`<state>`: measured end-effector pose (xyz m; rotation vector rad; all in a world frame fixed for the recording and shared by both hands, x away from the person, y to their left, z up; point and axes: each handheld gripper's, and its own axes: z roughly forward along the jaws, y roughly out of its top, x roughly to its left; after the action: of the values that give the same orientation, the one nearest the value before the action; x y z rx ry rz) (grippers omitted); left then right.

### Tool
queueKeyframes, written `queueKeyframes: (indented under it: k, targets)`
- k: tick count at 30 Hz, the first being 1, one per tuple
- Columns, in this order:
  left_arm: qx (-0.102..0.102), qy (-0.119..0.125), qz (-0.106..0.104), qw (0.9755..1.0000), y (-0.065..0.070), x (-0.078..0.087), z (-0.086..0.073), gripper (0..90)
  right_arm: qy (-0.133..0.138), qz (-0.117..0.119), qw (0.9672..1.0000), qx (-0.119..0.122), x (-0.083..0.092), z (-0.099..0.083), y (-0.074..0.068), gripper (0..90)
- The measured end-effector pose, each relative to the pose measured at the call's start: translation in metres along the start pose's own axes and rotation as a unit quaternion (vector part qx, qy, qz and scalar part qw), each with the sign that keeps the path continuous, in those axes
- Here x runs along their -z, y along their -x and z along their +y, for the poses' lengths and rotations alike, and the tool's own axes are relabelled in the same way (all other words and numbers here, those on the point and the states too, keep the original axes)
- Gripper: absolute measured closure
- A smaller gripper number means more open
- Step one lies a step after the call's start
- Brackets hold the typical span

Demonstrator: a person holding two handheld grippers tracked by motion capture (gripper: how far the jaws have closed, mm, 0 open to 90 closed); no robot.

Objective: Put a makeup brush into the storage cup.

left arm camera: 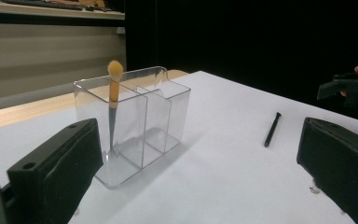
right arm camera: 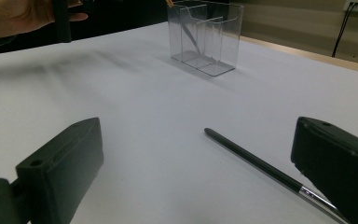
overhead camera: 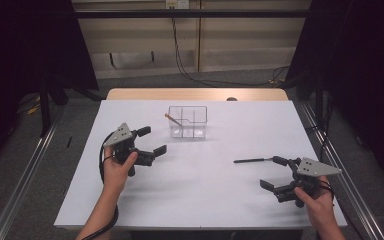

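The right gripper (overhead camera: 276, 173) has its 2 black jaws wide apart with nothing between them, hovering near the tabletop's right edge, and the slim black brush (right arm camera: 261, 166) lies flat on the white surface just ahead of them, its thin handle pointing toward the tabletop's middle and its metal ferrule end (right arm camera: 318, 198) passing under the right-hand jaw in the right gripper view. The left gripper (overhead camera: 152, 140) is likewise spread open and empty, held toward the left edge, facing the clear organizer (left arm camera: 135, 120). By its looks the brush is very light, stiff and narrow, with a smooth, probably slippery round shaft that could roll or skid on the sheet; a hold across the middle of the handle, jaws square to its length, seems safest, keeping clear of the tip beyond the ferrule, whose bristles I cannot make out. The organizer, standing toward the far edge near its middle, is a rigid transparent plastic box with rounded corners, thin walls and dividers forming several compartments; it seems light enough to slide if bumped. An orange-tipped brush (left arm camera: 114, 78) with a soft, rounded head stands tilted in its left end compartment. The tabletop (overhead camera: 205, 200) is matte white and smooth.
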<state>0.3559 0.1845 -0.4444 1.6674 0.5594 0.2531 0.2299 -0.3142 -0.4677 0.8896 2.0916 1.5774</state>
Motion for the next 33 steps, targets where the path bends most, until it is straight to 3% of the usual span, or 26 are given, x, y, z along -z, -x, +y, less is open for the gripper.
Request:
queueKeyframes:
  k: [10,19,33]
  targets:
    - [-0.005,-0.003,-0.012,0.9999,0.005,0.015,-0.004,0.0,0.001,0.0,1.0,0.001,0.0,0.0,0.0,1.8]
    - [-0.015,-0.015,-0.012,0.9997,0.005,0.026,-0.009,0.0,0.002,0.0,1.0,0.002,0.0,0.0,0.0,1.8]
    - [-0.017,-0.014,-0.01,0.9997,0.009,0.044,-0.013,0.0,0.003,-0.001,1.0,0.003,0.0,0.001,0.0,1.8]
